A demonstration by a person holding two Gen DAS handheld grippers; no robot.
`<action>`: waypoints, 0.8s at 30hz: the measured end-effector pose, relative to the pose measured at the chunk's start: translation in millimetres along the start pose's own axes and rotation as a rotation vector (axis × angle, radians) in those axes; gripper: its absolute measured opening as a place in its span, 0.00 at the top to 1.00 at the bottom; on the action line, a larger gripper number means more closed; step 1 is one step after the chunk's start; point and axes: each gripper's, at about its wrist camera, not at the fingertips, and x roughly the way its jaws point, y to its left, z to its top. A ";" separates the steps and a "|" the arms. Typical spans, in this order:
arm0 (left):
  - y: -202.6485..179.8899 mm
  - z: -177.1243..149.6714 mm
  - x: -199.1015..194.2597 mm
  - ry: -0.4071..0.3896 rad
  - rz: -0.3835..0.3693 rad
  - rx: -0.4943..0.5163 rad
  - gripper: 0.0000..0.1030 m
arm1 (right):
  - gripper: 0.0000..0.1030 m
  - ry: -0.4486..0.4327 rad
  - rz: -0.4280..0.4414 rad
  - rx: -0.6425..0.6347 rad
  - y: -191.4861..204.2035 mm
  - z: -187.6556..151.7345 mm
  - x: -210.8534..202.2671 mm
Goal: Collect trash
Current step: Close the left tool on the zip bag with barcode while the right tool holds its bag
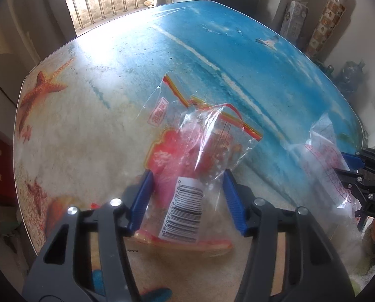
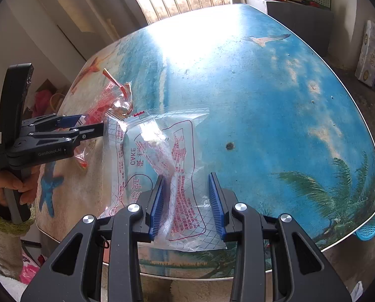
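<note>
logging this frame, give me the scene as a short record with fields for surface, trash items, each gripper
surface: table with a printed beach scene
trash 1: red printed wrapper with barcode
trash 2: clear cake wrapper with red print
left gripper: straddles the red printed wrapper, grip not clear
right gripper: around the clear cake wrapper, grip not clear
also: blue basket at the table's edge

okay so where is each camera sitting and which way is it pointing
Left wrist view: on the left gripper, looking down along its blue fingers at the red wrapper on the table; right gripper at right edge.
Right wrist view: on the right gripper, looking down at the clear wrapper; left gripper and hand show.
Shared: table, both wrappers.
</note>
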 end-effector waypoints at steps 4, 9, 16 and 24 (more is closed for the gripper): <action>-7.7 -17.9 -7.9 0.020 -0.022 -0.048 0.49 | 0.67 0.003 -0.026 0.005 -0.6 -0.5 -1.1; -16.1 -41.1 -18.1 -0.007 -0.021 -0.094 0.49 | 0.67 0.002 -0.040 0.021 -7.9 0.3 -3.4; -18.2 -47.6 -22.5 -0.042 0.010 -0.129 0.53 | 0.69 -0.003 -0.054 0.023 -6.0 -1.1 -4.8; -5.0 -55.4 -27.7 -0.079 -0.028 -0.215 0.72 | 0.71 -0.026 -0.048 0.027 -1.6 -3.0 -13.2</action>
